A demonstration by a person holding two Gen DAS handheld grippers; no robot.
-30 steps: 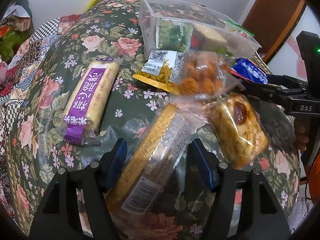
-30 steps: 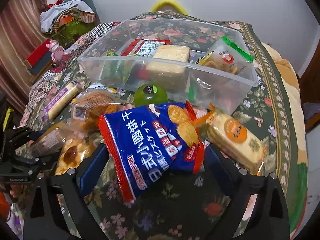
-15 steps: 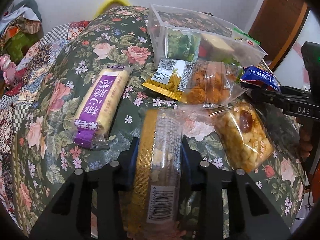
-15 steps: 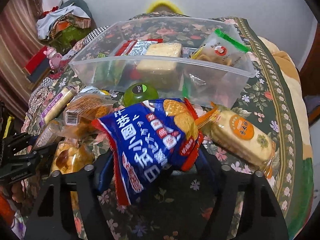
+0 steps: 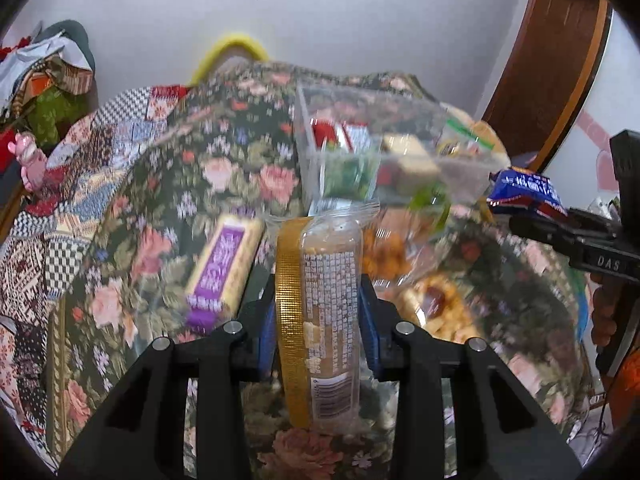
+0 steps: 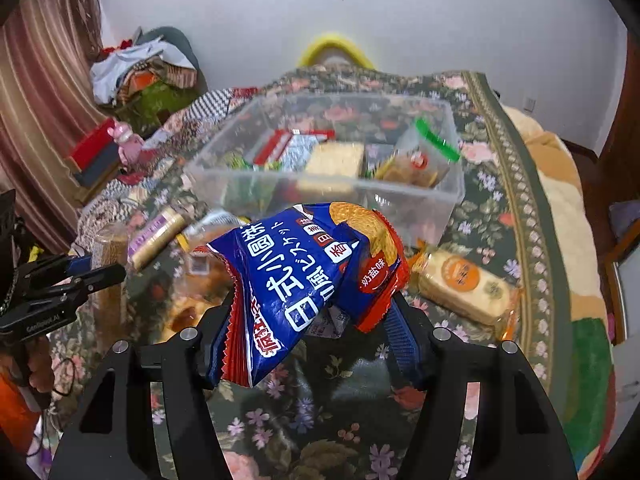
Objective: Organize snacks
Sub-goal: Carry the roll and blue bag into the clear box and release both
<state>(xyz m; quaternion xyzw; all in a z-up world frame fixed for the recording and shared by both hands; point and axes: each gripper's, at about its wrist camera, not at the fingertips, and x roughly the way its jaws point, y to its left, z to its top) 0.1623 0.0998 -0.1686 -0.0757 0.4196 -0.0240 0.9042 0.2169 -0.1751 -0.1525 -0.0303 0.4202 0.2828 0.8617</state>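
Observation:
My left gripper (image 5: 318, 320) is shut on a long clear cracker pack with a gold edge (image 5: 320, 312) and holds it above the floral cloth. My right gripper (image 6: 316, 320) is shut on a blue biscuit bag (image 6: 304, 276), lifted in front of the clear plastic bin (image 6: 448, 200). The bin (image 5: 308, 160) holds several snacks. A purple-labelled bar (image 5: 224, 268), a bag of orange puffs (image 5: 384, 248) and a nut cake (image 5: 436, 304) lie on the cloth. An orange-labelled cracker pack (image 6: 464, 284) lies right of the blue bag.
The table has a flowered cloth (image 5: 192, 184) (image 6: 516, 208). A pile of clothes (image 6: 144, 68) and a pink toy (image 6: 128, 144) sit at far left. A yellow chair back (image 6: 332, 48) rises behind the table. A wooden door frame (image 5: 560, 64) is at right.
My left gripper closed on the gold-edged pack and lifted it off the cloth. My right gripper closed on the blue bag and raised it; both views tilted upward.

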